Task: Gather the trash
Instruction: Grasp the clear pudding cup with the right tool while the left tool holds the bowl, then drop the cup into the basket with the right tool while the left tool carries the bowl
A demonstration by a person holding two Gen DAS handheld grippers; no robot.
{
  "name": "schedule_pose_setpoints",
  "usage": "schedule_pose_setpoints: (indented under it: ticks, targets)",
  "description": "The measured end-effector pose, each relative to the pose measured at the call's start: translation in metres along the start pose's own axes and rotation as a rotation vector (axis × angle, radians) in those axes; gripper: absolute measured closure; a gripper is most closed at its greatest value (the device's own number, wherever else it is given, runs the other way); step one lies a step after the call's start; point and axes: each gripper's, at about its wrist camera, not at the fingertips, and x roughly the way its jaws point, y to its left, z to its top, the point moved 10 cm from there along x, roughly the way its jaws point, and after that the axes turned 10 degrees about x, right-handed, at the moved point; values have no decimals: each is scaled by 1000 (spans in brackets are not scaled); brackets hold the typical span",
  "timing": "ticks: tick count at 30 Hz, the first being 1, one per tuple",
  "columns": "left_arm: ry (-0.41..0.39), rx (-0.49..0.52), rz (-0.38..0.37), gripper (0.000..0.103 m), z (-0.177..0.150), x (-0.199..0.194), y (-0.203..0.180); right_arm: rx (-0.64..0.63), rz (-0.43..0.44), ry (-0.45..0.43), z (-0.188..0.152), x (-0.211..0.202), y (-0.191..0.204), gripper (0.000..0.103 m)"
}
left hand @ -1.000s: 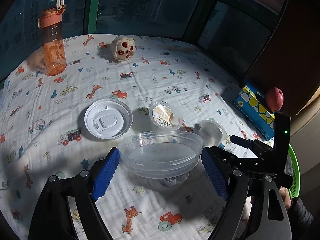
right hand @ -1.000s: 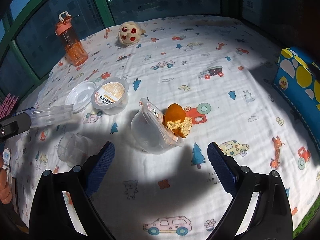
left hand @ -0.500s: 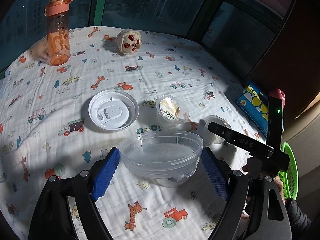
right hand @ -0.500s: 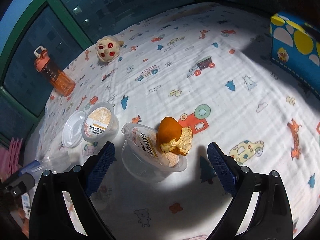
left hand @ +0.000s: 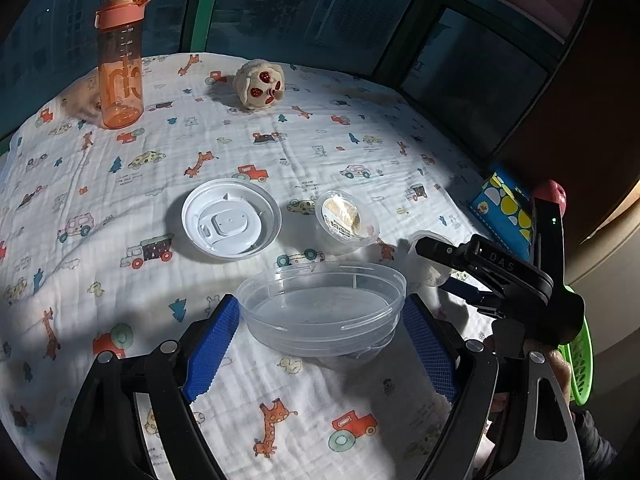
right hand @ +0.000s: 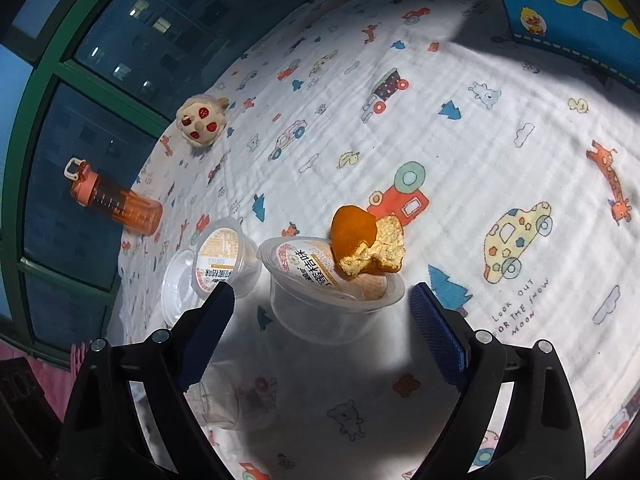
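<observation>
My left gripper [left hand: 320,320] is shut on a clear plastic bowl [left hand: 320,304], its blue pads against both sides, just above the printed cloth. My right gripper [right hand: 320,312] is tilted, and its jaws are closing around a clear jelly cup [right hand: 332,300]; the pads stand a little off its rim. Orange peel [right hand: 356,236] rests on the cup's half-torn foil. In the left wrist view the right gripper [left hand: 444,270] reaches in from the right. A sealed pudding cup [left hand: 346,218] and a white lid [left hand: 231,219] lie beyond the bowl.
An orange water bottle [left hand: 122,60] and a plush toy [left hand: 259,84] stand at the far edge by the window. A blue patterned box [right hand: 568,8] sits at the right, with a green basket [left hand: 580,360] beyond the table edge. Another clear cup [right hand: 216,400] lies near my right gripper.
My right gripper has rolled and come closer to the jelly cup, which now sits between its fingers, and the jaws have narrowed a little. The left gripper keeps the bowl and has hardly moved.
</observation>
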Motion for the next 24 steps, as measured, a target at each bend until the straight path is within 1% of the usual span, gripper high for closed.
schedule_pose_setpoints:
  ticks: [2, 4, 5, 6, 7, 12, 14, 17, 19, 24]
  targets:
    - [0, 0, 2, 23, -1, -1, 1, 29, 0, -7, 4, 1, 0, 16]
    - [3, -1, 3, 23, -2, 0, 1, 41, -22, -17, 7, 2, -2, 26]
    - [4, -4, 1, 23, -2, 0, 1, 36, -35, -21, 8, 3, -2, 29]
    - [4, -5, 0, 23, -3, 0, 0, 27, -50, -24, 8, 4, -2, 35]
    - [3, -4, -1, 23, -3, 0, -1, 13, -63, -25, 9, 4, -2, 38]
    - [-4, 10, -2, 23, -2, -5, -7, -36, -40, -12, 0, -4, -3, 39]
    - [-10, 9, -7, 23, -1, -8, -9, -100, -47, -9, -7, -13, -2, 39]
    - [-21, 16, -5, 23, 2, -13, -11, -230, -85, -20, -19, -28, -2, 39]
    - [-25, 17, -7, 23, 2, -15, -14, -282, -82, -5, -28, -39, -5, 39]
    - [-27, 33, -27, 23, 4, -17, -31, -330, -71, 20, -45, -66, -18, 39]
